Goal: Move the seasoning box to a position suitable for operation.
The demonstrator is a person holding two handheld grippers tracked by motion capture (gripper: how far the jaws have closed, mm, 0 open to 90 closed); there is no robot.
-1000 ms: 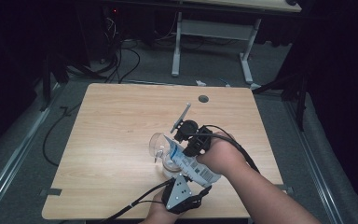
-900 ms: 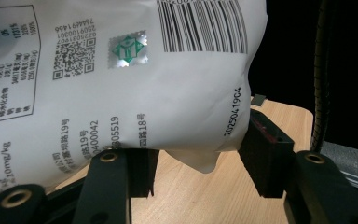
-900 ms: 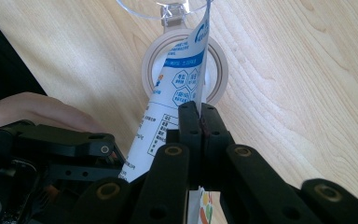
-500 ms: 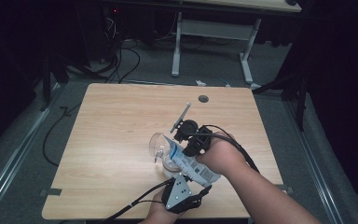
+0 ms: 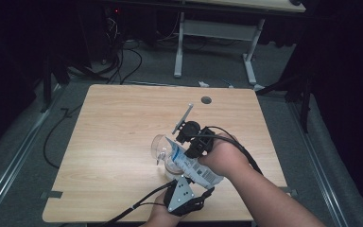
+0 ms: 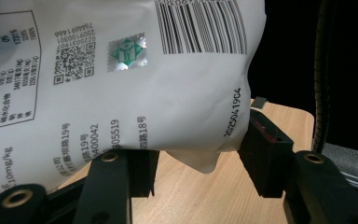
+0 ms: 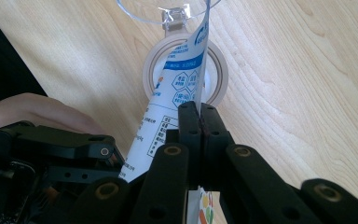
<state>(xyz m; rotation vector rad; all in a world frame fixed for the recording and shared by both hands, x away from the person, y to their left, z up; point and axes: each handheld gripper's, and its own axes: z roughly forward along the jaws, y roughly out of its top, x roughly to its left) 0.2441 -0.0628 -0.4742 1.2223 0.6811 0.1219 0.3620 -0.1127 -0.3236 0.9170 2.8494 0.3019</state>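
White, glossy plastic film is what the pouch (image 5: 194,166) is made of, printed with a barcode, a QR code and small black text, plus blue panels near its upper end. It's seen low and centre in the high view, held up off the table (image 5: 123,118) and tilted so its top end points toward a clear glass (image 5: 163,147) lying just left of centre. The glass looks thin and see-through, with a round rim; what's in it can't be made out. In the right gripper view a ring of beige tape (image 7: 185,70) is seen lying flat on the wood near the top of the frame, right behind the pouch's edge.

The left gripper (image 6: 198,161) is seen at the bottom of the high view, and its jaws are spread around the pouch's puffy lower part; the right-hand pad is pressed against the film by the date code, while the left-hand one is tucked under the bulge. The right gripper (image 7: 200,112) is pressed tight together, with a thin flat edge of the pouch pinched between its pads.

The table top is pale wood grain with rounded corners and a small round hole (image 5: 206,100) near its upper edge. Grey carpet is seen around it.
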